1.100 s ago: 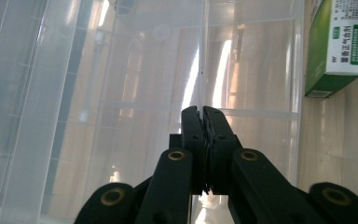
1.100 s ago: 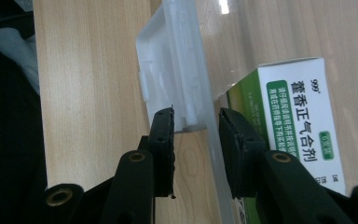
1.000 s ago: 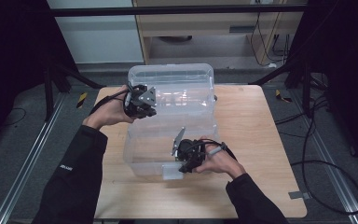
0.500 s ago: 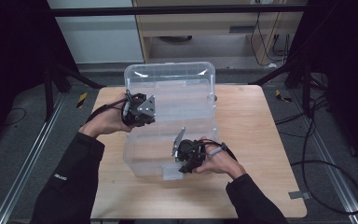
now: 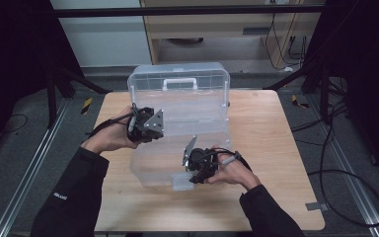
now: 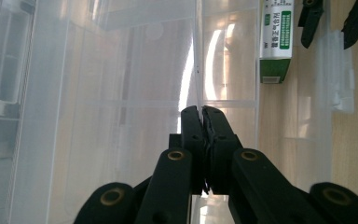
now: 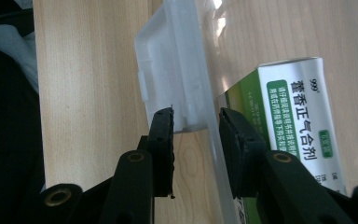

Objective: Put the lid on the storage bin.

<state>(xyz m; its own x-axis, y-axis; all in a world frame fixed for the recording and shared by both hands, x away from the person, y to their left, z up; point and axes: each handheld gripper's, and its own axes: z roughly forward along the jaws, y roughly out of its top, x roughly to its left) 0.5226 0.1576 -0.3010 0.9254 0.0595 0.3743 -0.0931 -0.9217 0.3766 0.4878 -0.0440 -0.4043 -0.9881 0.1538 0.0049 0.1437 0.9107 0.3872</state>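
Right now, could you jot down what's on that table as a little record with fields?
Surface: wooden table
Main thing: clear plastic box, lid raised at the back
Inside: green-and-white carton
Left tongs: shut on the box's side wall
Right tongs: open, straddling the front wall beside the latch

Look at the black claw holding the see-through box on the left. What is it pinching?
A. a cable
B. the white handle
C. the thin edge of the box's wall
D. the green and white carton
C: in the left gripper view the left gripper has its jaws shut on the thin wall edge of the clear box, while the green and white carton lies farther off.
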